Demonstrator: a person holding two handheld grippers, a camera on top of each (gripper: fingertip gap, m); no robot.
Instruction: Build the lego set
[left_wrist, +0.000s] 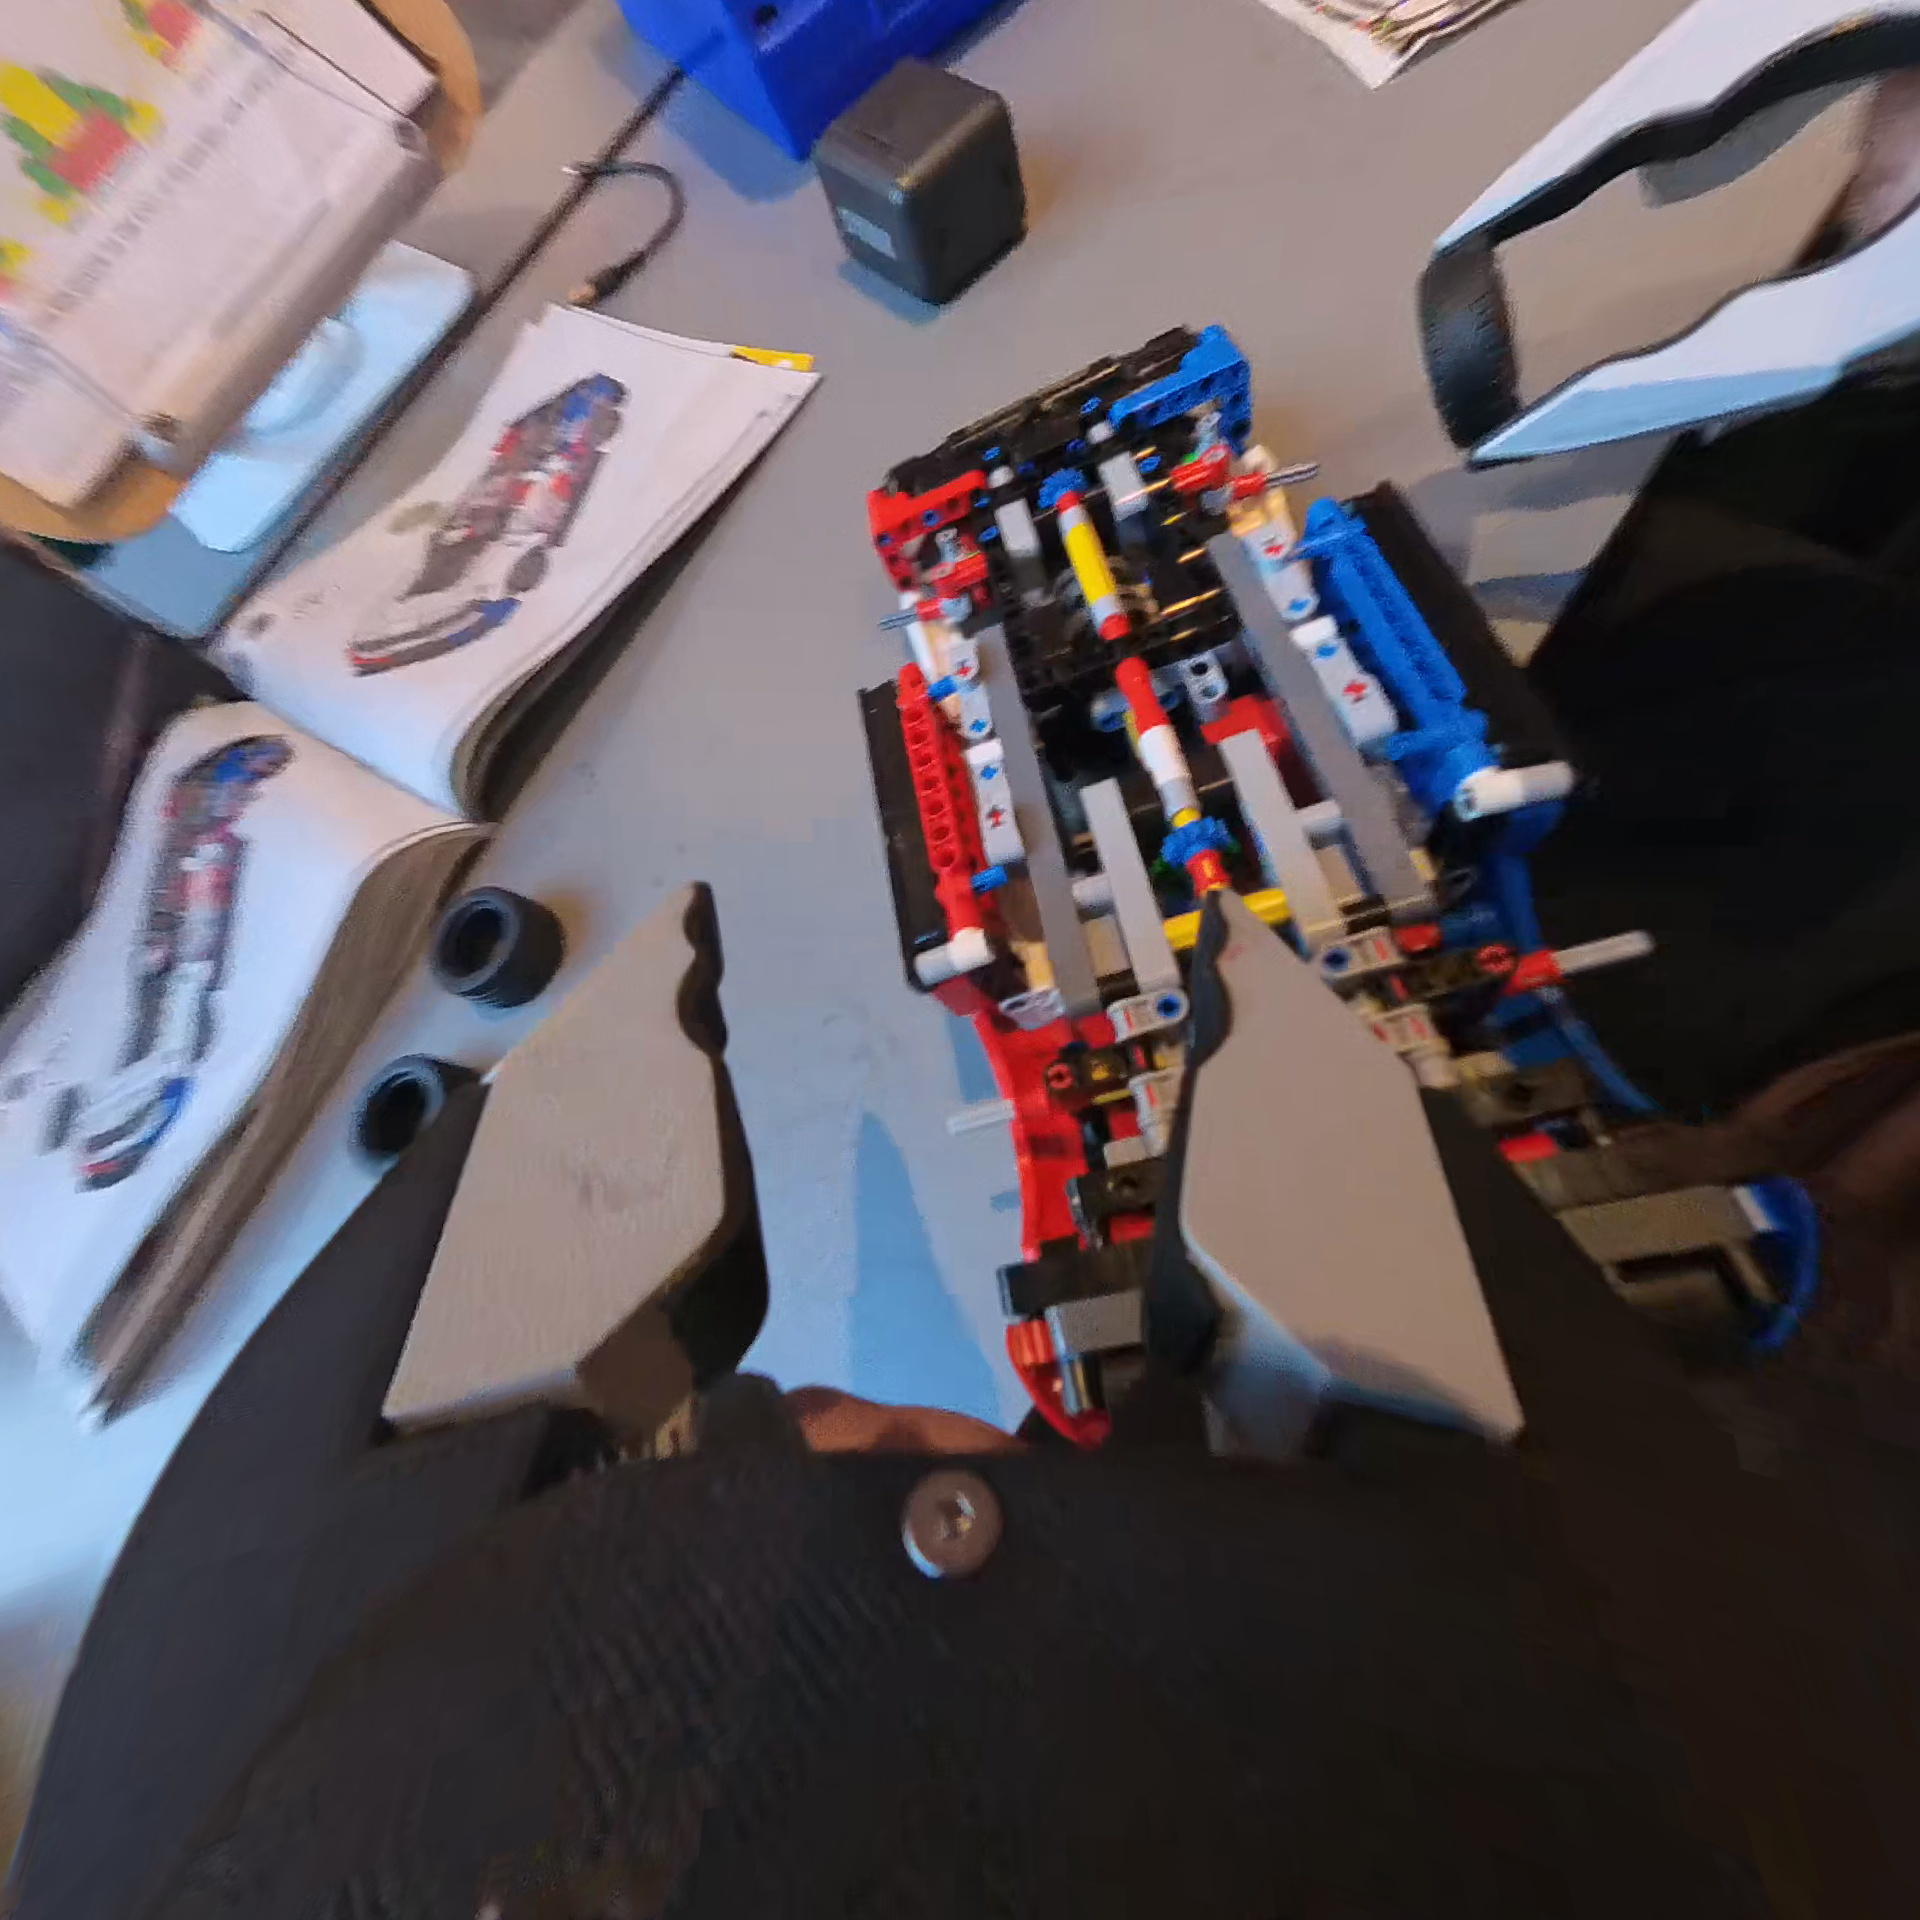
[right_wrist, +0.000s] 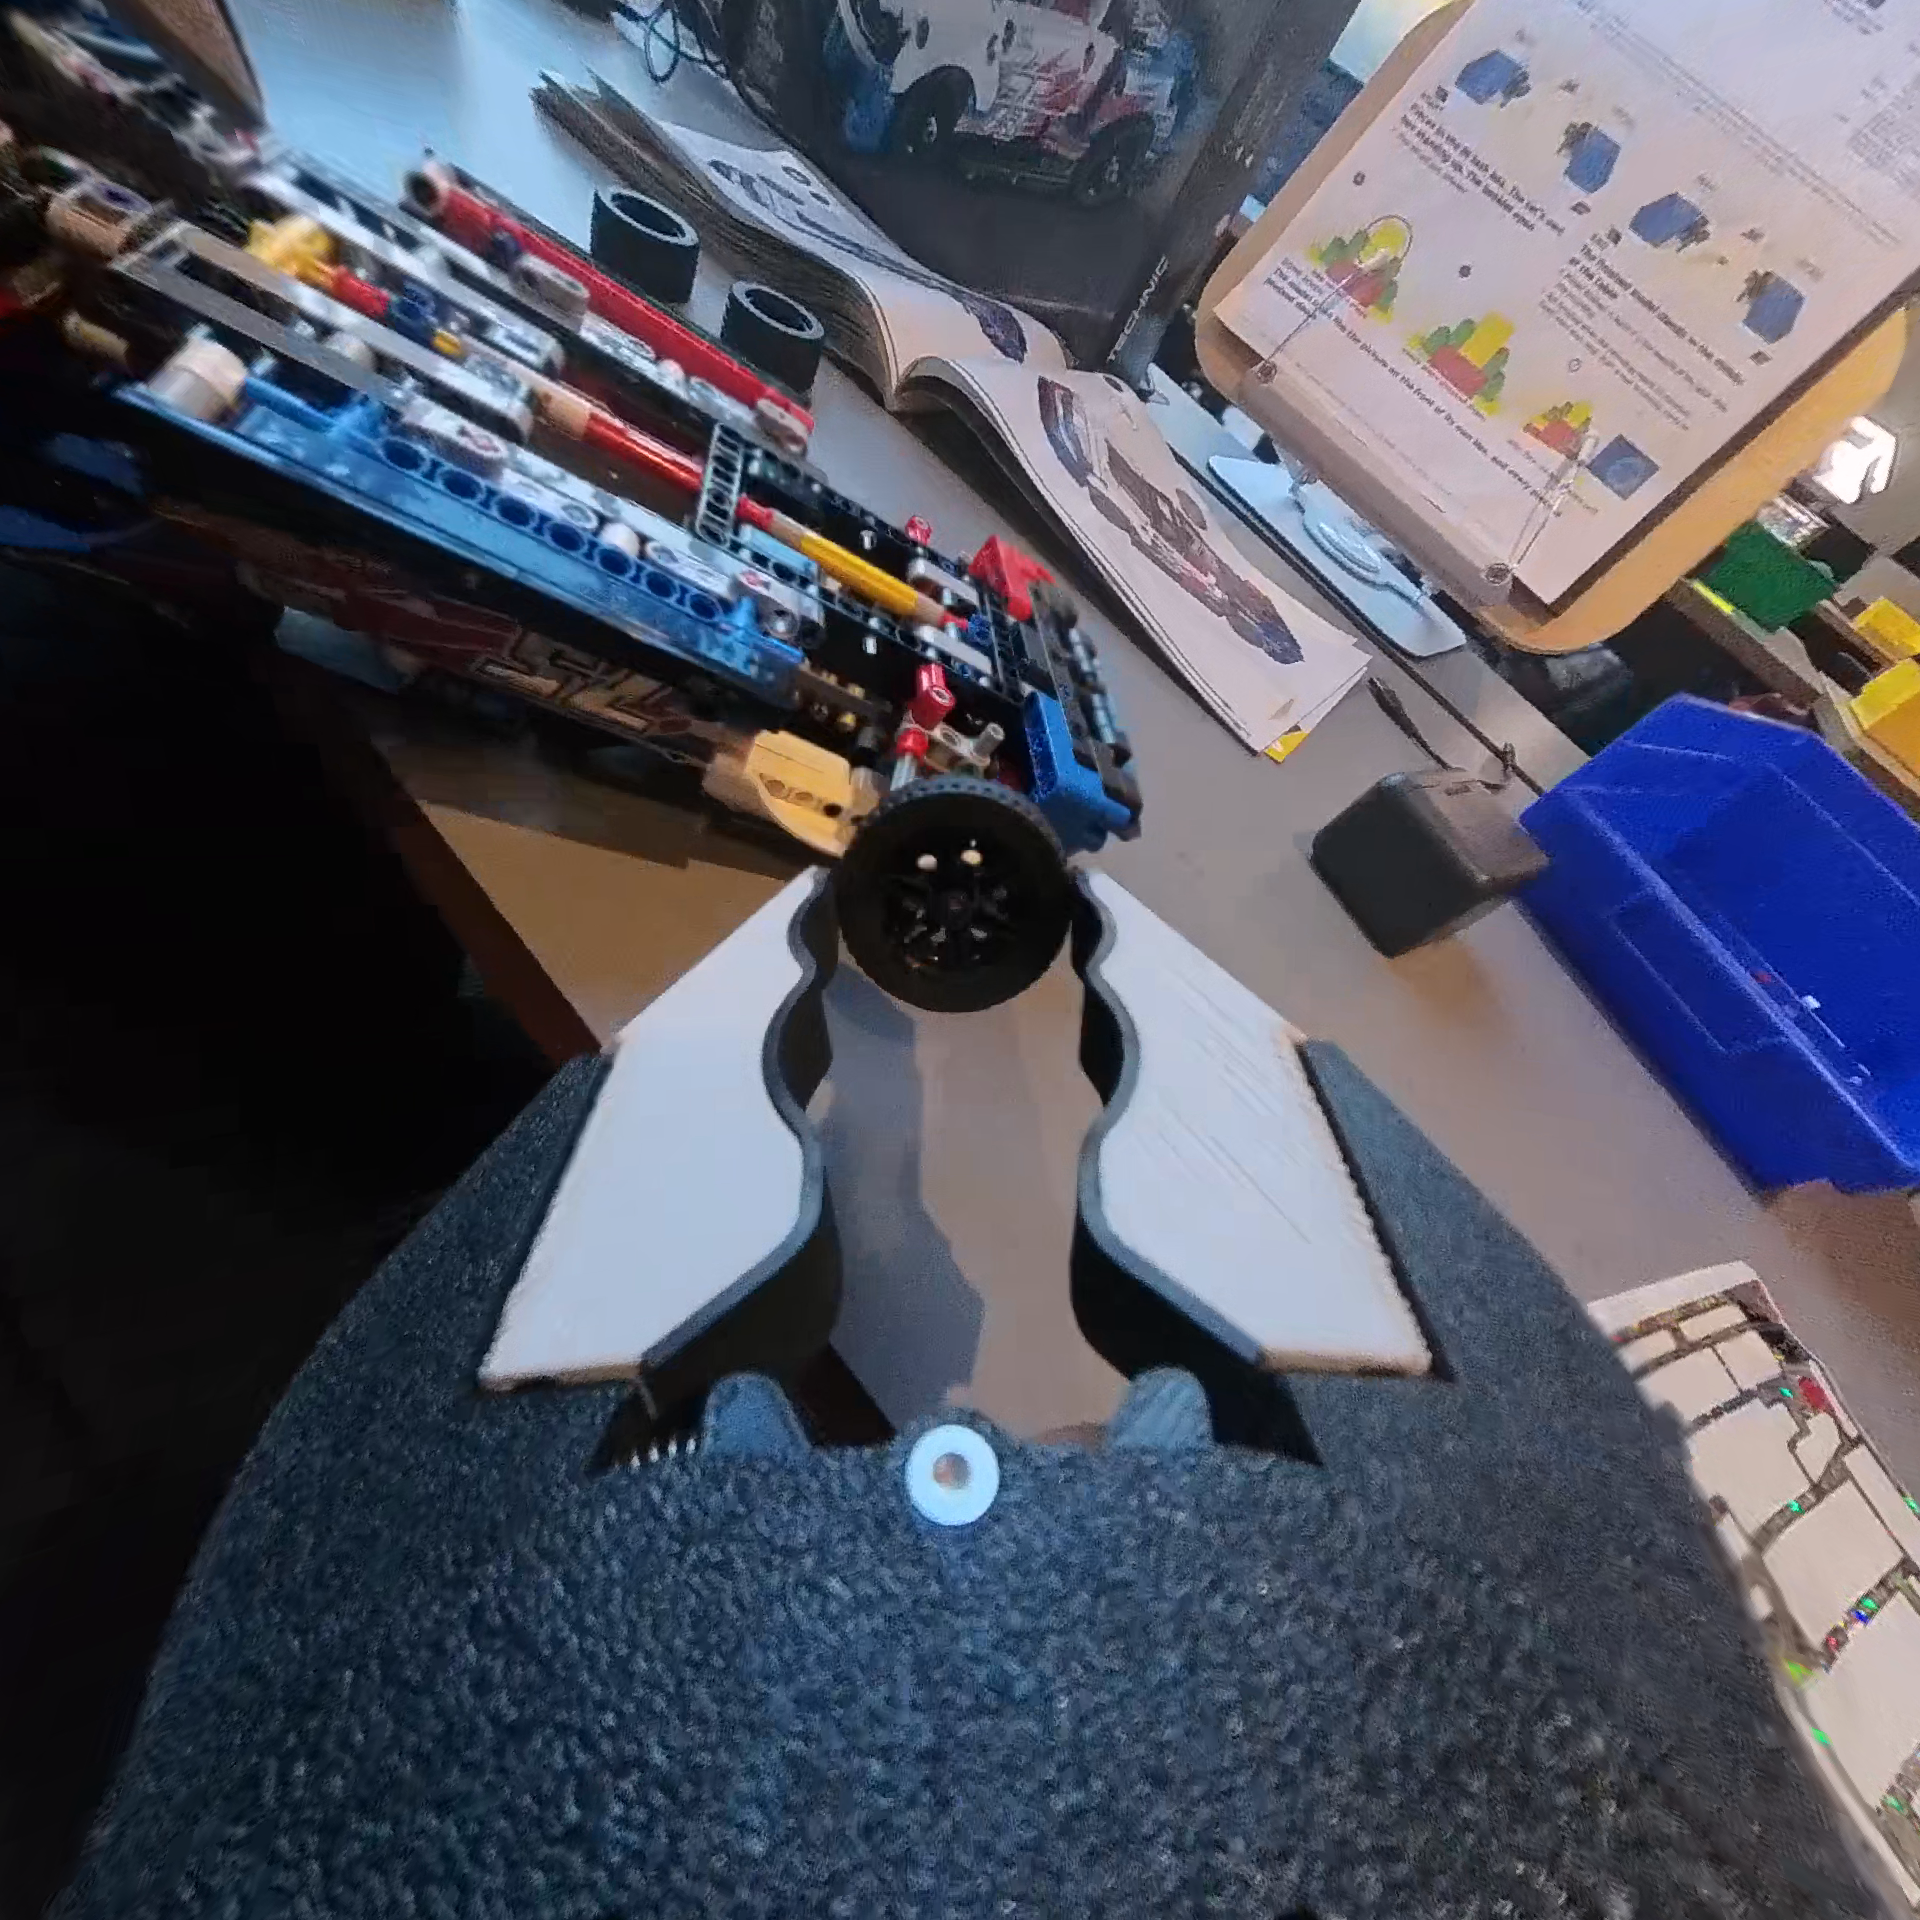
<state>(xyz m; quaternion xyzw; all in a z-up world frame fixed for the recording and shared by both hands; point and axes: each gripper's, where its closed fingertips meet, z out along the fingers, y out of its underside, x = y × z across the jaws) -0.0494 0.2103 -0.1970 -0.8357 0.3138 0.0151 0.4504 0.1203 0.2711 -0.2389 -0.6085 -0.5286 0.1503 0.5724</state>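
Observation:
The lego car chassis, red on one side and blue on the other, lies on the grey table. My left gripper is open; its right finger lies over the chassis's near end and its left finger is over the table beside it. My right gripper is shut on a black wheel, held against the chassis's blue end corner by an axle. The right gripper with the wheel also shows at the upper right of the left wrist view.
Two loose black tyres lie left of the chassis, next to open instruction booklets. A black cube, a blue bin and a sticker sheet lie to the right. The table edge runs close beside the chassis. The black cube is closer to my right gripper, around 20 cm from its tips; the left tips are 35 cm off. Look for it in the left wrist view too.

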